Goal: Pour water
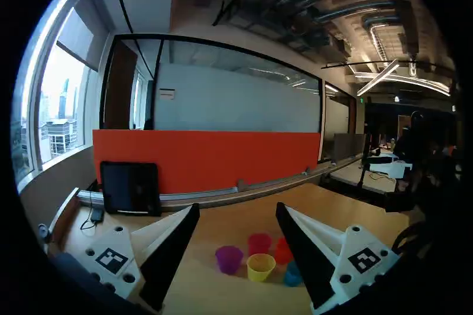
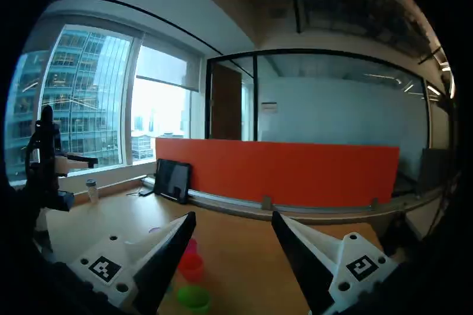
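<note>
Both the left gripper (image 1: pixel 237 205) and the right gripper (image 2: pixel 233 214) hover with fingers apart and empty above the surface (image 1: pixel 331 197), where the small coloured cups (image 1: pixel 261 266) stand close together, so I judge it best to lower slowly and choose one outer cup

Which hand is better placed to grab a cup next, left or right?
Left, probably: the yellow cup sits framed between the open left tongs, while the red cup lies off-centre, partly behind a finger of the open right tongs.
</note>
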Available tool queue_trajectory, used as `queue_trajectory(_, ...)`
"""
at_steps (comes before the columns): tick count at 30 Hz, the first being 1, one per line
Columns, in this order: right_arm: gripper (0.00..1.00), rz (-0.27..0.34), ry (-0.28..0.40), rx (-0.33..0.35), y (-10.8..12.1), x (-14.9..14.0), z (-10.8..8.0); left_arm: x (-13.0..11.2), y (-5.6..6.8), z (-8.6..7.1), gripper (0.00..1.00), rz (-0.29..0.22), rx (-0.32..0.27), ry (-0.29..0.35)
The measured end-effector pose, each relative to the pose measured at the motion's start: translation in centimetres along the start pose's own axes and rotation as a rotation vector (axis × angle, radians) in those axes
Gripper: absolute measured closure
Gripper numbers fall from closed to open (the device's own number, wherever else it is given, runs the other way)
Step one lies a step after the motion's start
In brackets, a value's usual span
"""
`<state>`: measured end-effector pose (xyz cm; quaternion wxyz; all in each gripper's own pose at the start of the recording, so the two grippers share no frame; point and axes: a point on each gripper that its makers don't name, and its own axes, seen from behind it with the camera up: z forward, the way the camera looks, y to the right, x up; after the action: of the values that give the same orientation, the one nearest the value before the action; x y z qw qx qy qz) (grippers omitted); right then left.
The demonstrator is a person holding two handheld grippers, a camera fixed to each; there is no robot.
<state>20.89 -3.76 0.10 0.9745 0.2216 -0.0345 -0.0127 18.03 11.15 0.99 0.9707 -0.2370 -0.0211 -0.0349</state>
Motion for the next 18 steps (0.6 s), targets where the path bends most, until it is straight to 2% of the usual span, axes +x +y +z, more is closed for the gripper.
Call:
queue_trajectory(5,0.01,0.009,-0.001,0.055,-1.1,0.3,0.0,0.0,1.6,0.4,0.04,-0.011,-0.064,-0.008)
queue_trajectory(9,0.01,-0.011,-0.014,0.089,-1.8,0.1,0.0,-0.3,2.5,0.7,0.04,-0.012,-0.102,-0.012)
queue_trajectory(18,0.01,-0.058,-0.067,0.143,-3.2,-1.4,-0.3,-2.4,4.1,1.2,0.04,0.028,-0.163,-0.056)
